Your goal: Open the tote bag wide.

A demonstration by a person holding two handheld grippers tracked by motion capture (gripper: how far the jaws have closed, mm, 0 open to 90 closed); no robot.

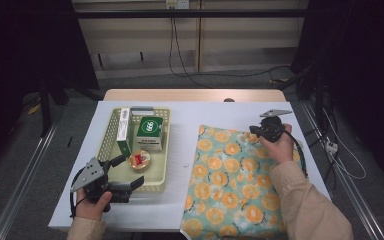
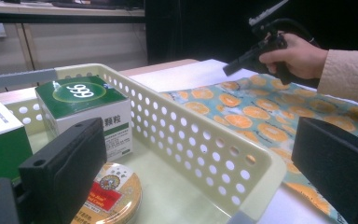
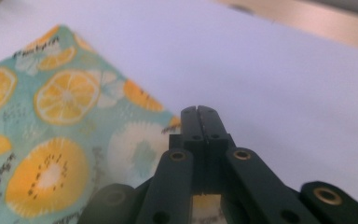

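I see left gripper (image 1: 128,176) near left on table (image 1: 180,125), jaws wide apart, holding nothing, one jaw inside basket (image 1: 111,131), other outside its near right corner. Round tin (image 1: 139,160) lies in basket near end, just by inner jaw. Behind tin stands green-white box (image 1: 149,133), taller box (image 1: 123,131) at its left. Orange-print cloth (image 1: 230,185) spreads at right. At its far right corner, right gripper (image 3: 199,112) has jaws pressed together on cloth edge.

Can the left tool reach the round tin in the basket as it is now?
Probably yes: the left tool is open at the basket's near corner, and the round tin lies uncovered just ahead.
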